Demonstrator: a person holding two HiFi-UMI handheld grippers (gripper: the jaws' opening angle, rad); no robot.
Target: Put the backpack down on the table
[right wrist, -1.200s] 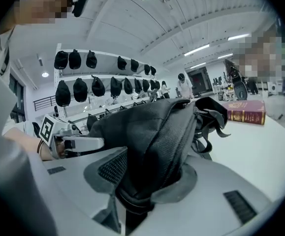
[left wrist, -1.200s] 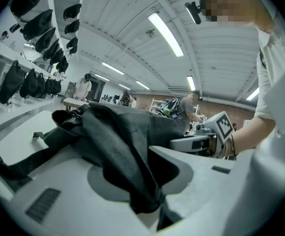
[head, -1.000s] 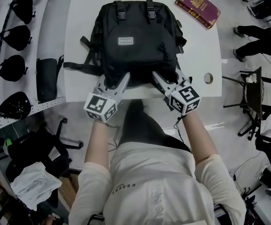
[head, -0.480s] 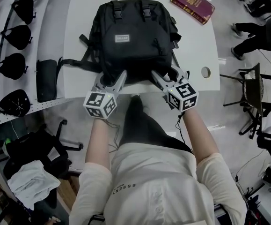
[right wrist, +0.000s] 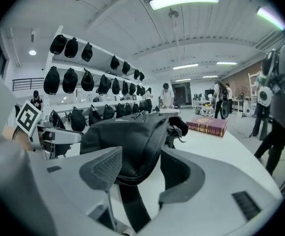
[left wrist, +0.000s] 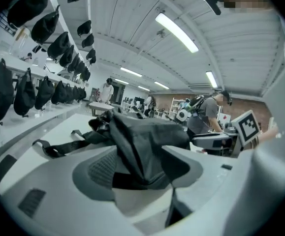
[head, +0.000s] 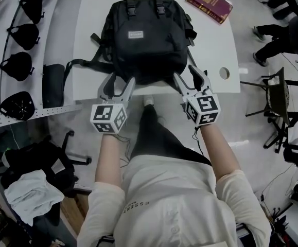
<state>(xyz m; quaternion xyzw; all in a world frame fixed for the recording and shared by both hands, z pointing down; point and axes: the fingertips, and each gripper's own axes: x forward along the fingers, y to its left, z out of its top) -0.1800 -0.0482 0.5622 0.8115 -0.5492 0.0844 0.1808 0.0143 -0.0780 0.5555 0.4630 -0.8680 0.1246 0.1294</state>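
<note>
A black backpack (head: 146,40) lies flat on the white table (head: 215,50), front pocket up, one strap (head: 82,66) trailing left. My left gripper (head: 117,86) is at its near left corner and my right gripper (head: 192,78) at its near right corner, both at the table's near edge. Both sets of jaws are opening wide. In the left gripper view the backpack (left wrist: 137,136) shows between the spread pads of the gripper (left wrist: 140,168), not pressed. The right gripper view shows the same: fabric (right wrist: 127,136) lies loose between the jaws of that gripper (right wrist: 142,171).
A dark red book (head: 209,3) lies at the table's far right corner. A cable hole (head: 224,73) is near the right edge. Left of the table runs a white shelf with black caps (head: 15,66) and a black pouch (head: 51,86). A chair (head: 277,107) and people (head: 287,35) are at right.
Both grippers have drawn back toward the person from the backpack's near edge, and their jaws have spread wider. The backpack stays lying on the table.
</note>
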